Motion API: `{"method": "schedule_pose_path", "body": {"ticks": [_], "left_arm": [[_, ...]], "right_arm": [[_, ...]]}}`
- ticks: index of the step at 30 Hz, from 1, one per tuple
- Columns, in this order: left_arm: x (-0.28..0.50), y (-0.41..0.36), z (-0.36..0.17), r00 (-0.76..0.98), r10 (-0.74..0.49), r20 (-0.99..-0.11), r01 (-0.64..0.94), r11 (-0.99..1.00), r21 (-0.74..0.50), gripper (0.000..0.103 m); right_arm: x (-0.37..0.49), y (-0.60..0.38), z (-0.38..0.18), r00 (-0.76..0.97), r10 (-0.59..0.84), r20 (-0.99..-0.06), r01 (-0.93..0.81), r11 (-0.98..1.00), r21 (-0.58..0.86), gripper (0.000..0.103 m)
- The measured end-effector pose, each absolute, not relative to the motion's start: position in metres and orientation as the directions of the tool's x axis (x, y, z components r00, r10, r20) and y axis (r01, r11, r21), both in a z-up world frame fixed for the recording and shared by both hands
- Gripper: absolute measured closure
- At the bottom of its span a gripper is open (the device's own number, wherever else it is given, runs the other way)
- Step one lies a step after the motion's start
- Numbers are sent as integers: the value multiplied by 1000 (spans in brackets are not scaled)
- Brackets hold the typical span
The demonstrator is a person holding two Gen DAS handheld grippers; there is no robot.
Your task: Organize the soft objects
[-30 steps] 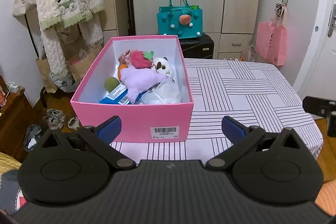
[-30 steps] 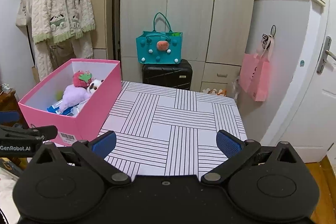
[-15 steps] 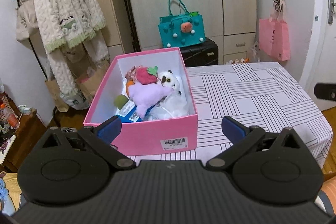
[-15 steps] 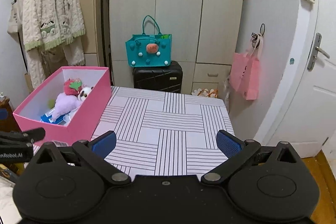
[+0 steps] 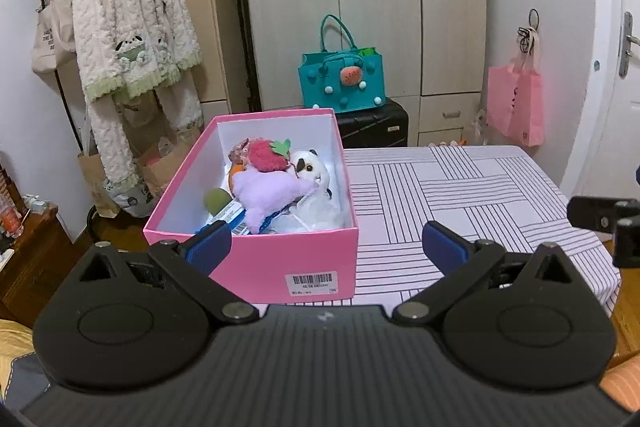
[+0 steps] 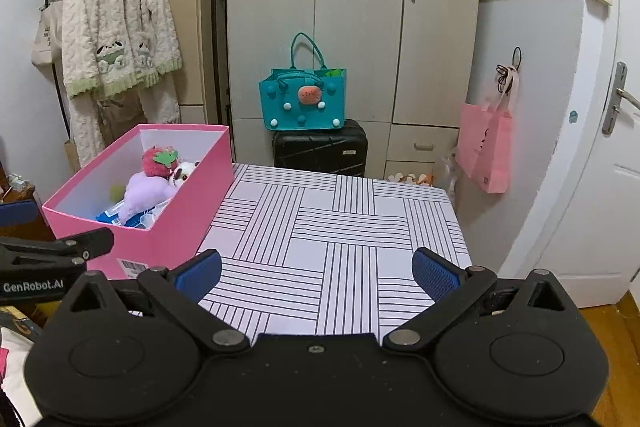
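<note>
Now pink box [image 5: 256, 267] heaped with plush toys [image 5: 272, 187] (strawberry on top); my left claw [image 5: 326, 247] and right claw [image 6: 316, 273] both wide, empty.

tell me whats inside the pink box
The pink box holds a purple plush, a red strawberry plush, a white panda-like plush, a green ball and a blue barcoded packet. Whatever lies beneath them is covered.

A teal bag [image 6: 303, 99] is placed on a black suitcase [image 6: 320, 148] before the wardrobe [image 6: 352, 7]; a pink bag [image 6: 486, 147] is hung beside the door [image 6: 600, 163].
</note>
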State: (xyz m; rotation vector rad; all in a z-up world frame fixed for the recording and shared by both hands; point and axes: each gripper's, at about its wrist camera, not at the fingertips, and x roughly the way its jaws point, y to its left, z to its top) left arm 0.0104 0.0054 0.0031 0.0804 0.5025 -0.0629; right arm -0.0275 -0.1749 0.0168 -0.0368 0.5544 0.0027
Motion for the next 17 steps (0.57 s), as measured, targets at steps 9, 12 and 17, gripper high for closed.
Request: {"method": "schedule_pose_path", "body": {"ticks": [9, 12, 17], "left_arm": [[14, 11, -1, 878, -19, -479, 52, 997, 57, 0], [16, 11, -1, 874, -20, -485, 55, 997, 58, 0], [16, 11, -3, 874, -20, -486, 55, 997, 59, 0]], "right_arm": [[-23, -179, 12, 842, -24, -539, 6, 999, -36, 0], [-21, -181, 10, 838, -31, -544, 14, 999, -35, 0], [-21, -184, 9, 840, -33, -542, 19, 999, -32, 0]]}}
